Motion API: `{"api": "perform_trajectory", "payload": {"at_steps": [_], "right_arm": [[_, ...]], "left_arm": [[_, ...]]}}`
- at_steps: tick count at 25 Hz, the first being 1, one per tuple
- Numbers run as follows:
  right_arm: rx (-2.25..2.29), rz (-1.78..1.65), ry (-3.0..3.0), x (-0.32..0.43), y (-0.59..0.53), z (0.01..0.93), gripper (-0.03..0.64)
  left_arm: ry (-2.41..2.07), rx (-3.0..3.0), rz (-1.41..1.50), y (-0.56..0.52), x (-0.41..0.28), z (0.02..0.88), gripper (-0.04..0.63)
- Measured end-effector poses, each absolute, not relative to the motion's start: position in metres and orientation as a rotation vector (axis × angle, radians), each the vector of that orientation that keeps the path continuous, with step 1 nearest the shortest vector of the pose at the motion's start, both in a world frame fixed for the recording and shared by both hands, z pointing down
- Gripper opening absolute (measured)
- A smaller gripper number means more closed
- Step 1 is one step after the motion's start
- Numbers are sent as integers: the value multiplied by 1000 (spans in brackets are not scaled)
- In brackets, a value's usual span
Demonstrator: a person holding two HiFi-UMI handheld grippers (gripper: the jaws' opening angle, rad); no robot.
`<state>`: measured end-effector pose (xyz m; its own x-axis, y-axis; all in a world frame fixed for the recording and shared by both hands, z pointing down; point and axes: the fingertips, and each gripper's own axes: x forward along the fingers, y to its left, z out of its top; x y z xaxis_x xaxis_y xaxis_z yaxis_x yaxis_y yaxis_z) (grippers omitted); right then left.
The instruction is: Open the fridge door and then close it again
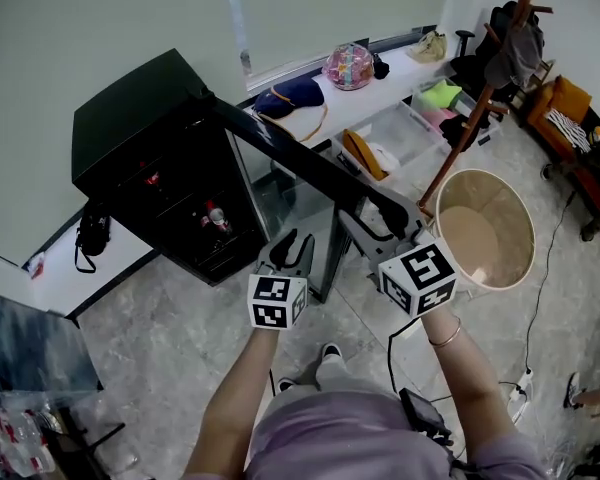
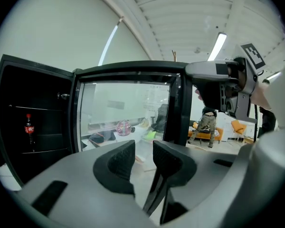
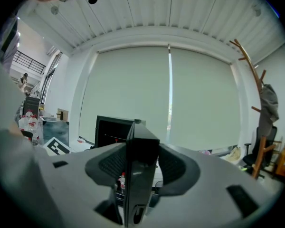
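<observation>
1. Now, the right gripper (image 3: 140, 165) is clamped on the free edge of the fridge door (image 1: 290, 156). In the right gripper view the dark edge stands upright between the two pads, with one pad against each face.
2. In the head view this grip sits near the top corner of the door's free edge, and the gripper's marker cube is on the side nearer the person.
3. The left gripper (image 2: 143, 151) holds nothing. Its jaws stand a little apart, and through the gap only the door's glass pane shows, some way ahead.
4. The left gripper hovers just left of the right one, on the inner side of the door and apart from its frame.
5. The door stands wide open, angled out from the fridge (image 1: 130, 118) toward the person. Its hinge side meets the cabinet's front corner and its free edge lies farthest out — at the right gripper.
6. The black cabinet gapes to the left of both grippers, and a bottle (image 1: 215, 216) with a red cap stands on a shelf inside.
7. Beyond the glass, a white ledge (image 1: 365, 103) along the window carries bags.
8. A round beige tub (image 1: 480, 233) stands on the floor just right of the right gripper.
9. A wooden coat stand (image 1: 480, 93) rises behind the tub.
</observation>
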<state>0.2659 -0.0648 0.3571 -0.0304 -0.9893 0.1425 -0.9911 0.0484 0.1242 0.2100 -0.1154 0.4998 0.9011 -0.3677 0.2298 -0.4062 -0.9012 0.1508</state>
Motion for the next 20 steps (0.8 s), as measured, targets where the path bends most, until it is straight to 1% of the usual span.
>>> {"api": "perform_trajectory", "payload": {"at_steps": [8,20], "right_arm": [[2064,0,-2147,290,-68,359,212],[2118,5,-2150,327,-76,361,212]], "left_arm": [[-596,2865,284,-120,239,501,114],[-620,2829,282,-131,265,502,114]]}}
